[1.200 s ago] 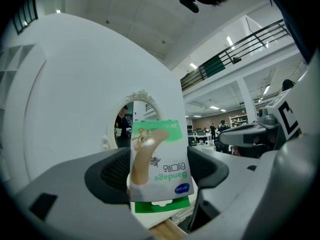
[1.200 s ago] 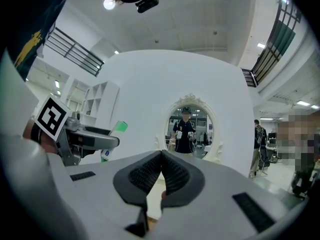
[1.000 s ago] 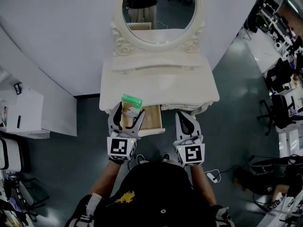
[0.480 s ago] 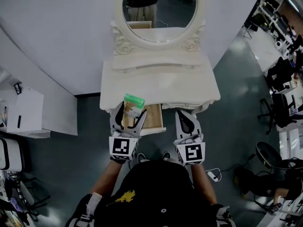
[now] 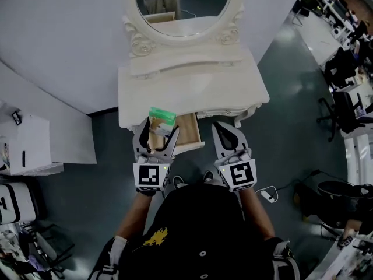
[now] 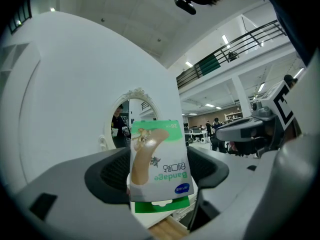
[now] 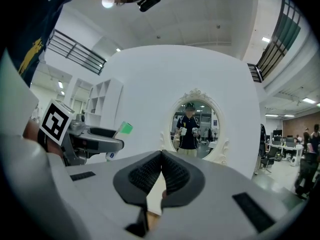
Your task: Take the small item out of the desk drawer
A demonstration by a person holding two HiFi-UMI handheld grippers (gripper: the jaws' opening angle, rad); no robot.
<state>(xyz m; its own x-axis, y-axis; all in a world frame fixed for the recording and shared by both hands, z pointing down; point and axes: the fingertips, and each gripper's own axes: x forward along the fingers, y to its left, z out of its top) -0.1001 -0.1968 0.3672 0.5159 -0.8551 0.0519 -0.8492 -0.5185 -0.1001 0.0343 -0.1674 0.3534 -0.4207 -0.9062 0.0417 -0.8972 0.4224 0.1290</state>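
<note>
A green-and-white bandage packet (image 5: 161,116) stands upright between the pads of my left gripper (image 5: 156,132), held above the open wooden drawer (image 5: 189,137) at the front of the white dressing table (image 5: 192,92). In the left gripper view the packet (image 6: 159,154) fills the gap of the left gripper (image 6: 157,175), print upside down. My right gripper (image 5: 224,130) is shut and empty, level, just before the table's front edge to the right of the drawer. In the right gripper view its pads (image 7: 172,176) meet, and the left gripper (image 7: 95,134) with the packet's green corner (image 7: 125,128) shows at the left.
An oval mirror (image 5: 182,4) stands at the back of the table against a white wall. A white cabinet (image 5: 35,144) is on the floor at the left. Office chairs (image 5: 344,74) and a plug with cable (image 5: 265,196) are at the right.
The head view has shifted a little. Both grippers keep their places at the drawer, and the packet stays in the left one.
</note>
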